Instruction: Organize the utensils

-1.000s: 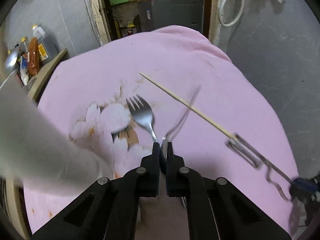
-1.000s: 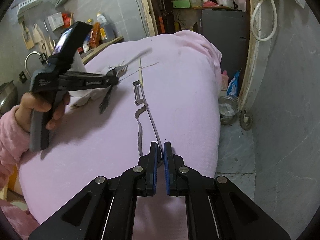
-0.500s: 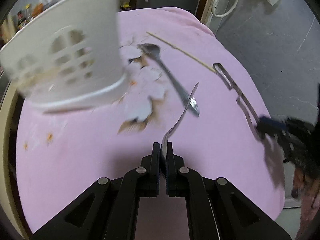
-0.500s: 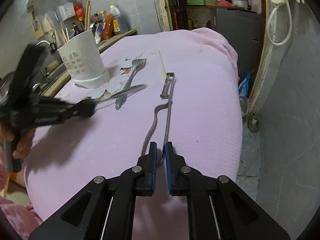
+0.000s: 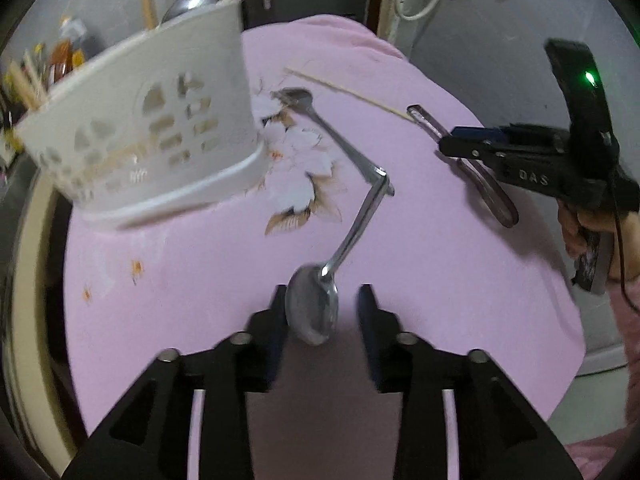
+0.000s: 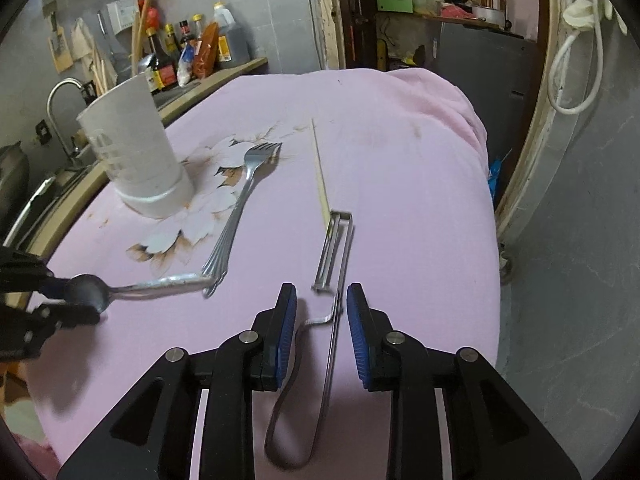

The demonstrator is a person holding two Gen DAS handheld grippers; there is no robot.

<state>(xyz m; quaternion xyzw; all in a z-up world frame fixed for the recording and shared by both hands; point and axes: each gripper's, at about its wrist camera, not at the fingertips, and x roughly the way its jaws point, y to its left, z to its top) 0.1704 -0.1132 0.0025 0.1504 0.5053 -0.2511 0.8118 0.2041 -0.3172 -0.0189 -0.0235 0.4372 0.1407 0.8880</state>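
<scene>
A metal spoon lies on the pink cloth with its bowl between my left gripper's open fingers; it also shows in the right wrist view. Its handle tip touches the handle end of a fork, also seen in the right wrist view. My right gripper is open around the wire handle of a metal peeler, which lies on the cloth. A white slotted utensil holder stands upright at the left. A wooden skewer lies beyond the peeler.
The pink cloth covers the whole table and drops off at the right edge. Bottles and a tap stand on the counter behind the holder. A grey wall and white hose are to the right.
Both grippers have opened. The left one let go of the spoon, which now lies on the cloth. The right one let go of the peeler handle.
</scene>
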